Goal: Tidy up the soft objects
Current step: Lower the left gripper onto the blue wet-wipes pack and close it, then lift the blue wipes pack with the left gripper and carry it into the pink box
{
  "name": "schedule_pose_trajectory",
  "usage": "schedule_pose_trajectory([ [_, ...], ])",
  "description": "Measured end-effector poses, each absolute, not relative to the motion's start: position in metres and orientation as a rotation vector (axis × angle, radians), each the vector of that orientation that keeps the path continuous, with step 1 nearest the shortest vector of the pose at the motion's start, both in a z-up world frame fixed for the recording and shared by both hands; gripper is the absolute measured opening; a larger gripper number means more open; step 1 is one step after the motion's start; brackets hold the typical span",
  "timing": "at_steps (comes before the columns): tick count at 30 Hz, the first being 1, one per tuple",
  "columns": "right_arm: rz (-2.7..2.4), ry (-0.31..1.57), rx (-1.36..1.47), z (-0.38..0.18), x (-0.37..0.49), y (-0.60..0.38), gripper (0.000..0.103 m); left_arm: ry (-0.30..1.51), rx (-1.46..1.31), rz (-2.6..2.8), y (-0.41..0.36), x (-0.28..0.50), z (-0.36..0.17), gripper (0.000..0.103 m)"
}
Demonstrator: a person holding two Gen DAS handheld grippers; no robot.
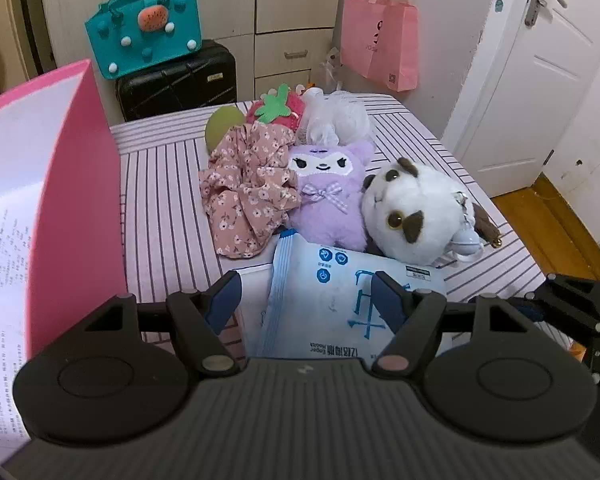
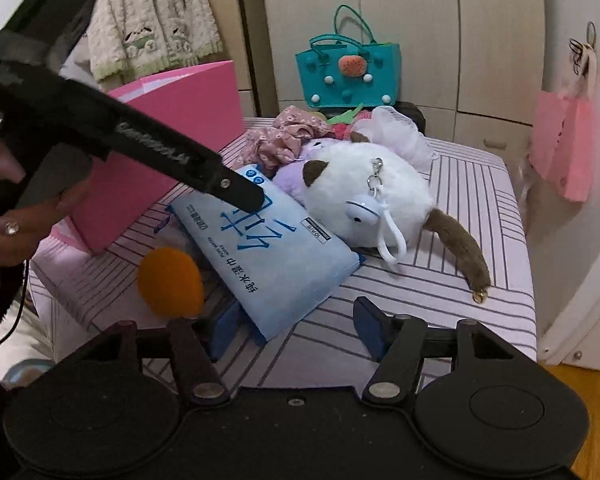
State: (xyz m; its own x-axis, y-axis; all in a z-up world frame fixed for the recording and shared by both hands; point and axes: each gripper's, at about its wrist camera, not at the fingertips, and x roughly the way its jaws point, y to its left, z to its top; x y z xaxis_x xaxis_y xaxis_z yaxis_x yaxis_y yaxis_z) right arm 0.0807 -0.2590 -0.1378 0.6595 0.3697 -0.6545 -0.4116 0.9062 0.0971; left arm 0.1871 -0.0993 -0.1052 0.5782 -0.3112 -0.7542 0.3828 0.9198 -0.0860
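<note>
Hovering with jaws spread wide, left gripper [image 1: 306,294] straddles the blue wet-wipe pack [image 1: 340,300] without gripping it. Right gripper [image 2: 296,320] also gapes wide, its left finger at the pack's near corner, an orange ball [image 2: 170,282] just left of it. Beyond the pack: white plush [image 1: 414,212], purple plush [image 1: 332,188], floral scrunchie [image 1: 248,184], touching. Pink box [image 1: 72,200] far left on striped bed [image 1: 164,184].
</note>
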Motion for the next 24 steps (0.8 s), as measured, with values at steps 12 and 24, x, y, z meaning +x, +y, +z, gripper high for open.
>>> schedule_pose_trajectory([
  [12,0.493,0.669,-0.013,-0.142,0.084,-0.263,0.052,0.877,0.068,-0.474,-0.099,0.188,-0.112,0.047],
  [24,0.459,0.697,0.111,-0.140,0.093,-0.266,0.029,0.900,0.078,-0.504,-0.106,0.184,-0.108,0.044],
])
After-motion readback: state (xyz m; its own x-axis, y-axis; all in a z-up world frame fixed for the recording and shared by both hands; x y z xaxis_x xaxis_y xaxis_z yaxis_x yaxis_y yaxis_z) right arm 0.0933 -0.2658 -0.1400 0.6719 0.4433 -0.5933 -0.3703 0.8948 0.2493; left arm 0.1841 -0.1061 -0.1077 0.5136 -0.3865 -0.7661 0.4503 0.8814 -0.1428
